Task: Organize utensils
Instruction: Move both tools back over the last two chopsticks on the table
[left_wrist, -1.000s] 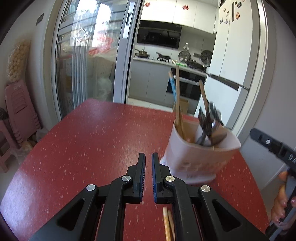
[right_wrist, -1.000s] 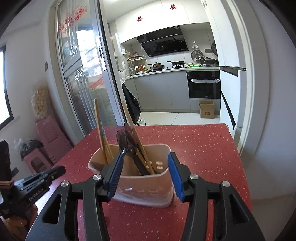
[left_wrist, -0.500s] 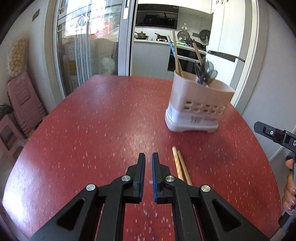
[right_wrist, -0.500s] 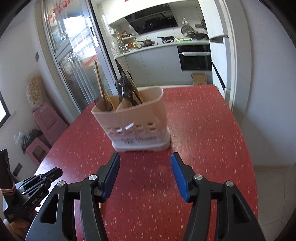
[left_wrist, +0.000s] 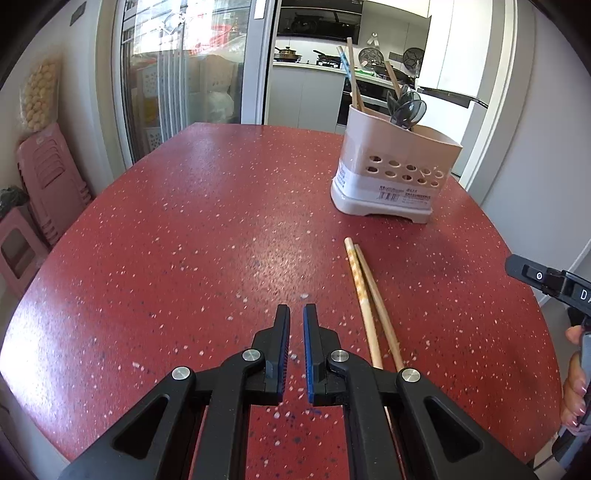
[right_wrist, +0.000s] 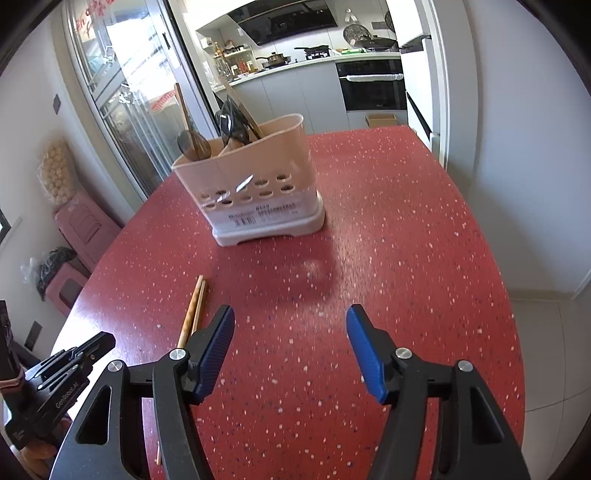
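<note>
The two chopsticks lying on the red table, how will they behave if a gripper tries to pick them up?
The chopsticks look thin and rigid, so probably light and stiff. Round and lying flat on the smooth table, they may roll or slip apart when nudged. Gripped off-centre, they would likely tilt.

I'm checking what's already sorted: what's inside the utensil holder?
The utensil holder has wooden handles and dark spoons sticking up out of it. Their lower ends are hidden by its wall.
</note>
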